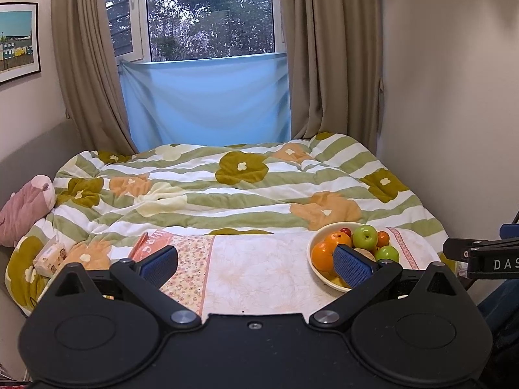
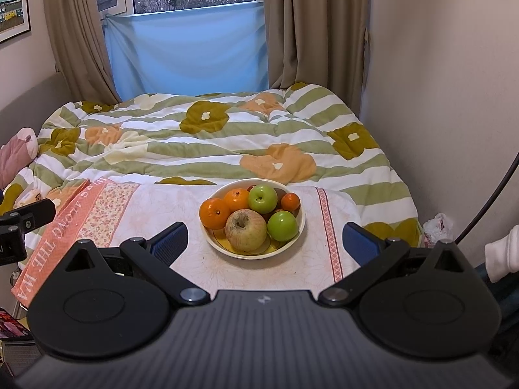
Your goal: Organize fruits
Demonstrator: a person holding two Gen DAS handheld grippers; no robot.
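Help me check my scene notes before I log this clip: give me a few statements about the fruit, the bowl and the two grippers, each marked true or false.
1. All the fruit sits in the bowl. True.
2. The right gripper grips the yellowish apple. False: it is open and holds nothing.
3. Two green apples, one behind the other, are in the bowl. True.
4. The left gripper is shut. False: its fingers are wide apart.
5. The bowl rests on the floral cloth. True.
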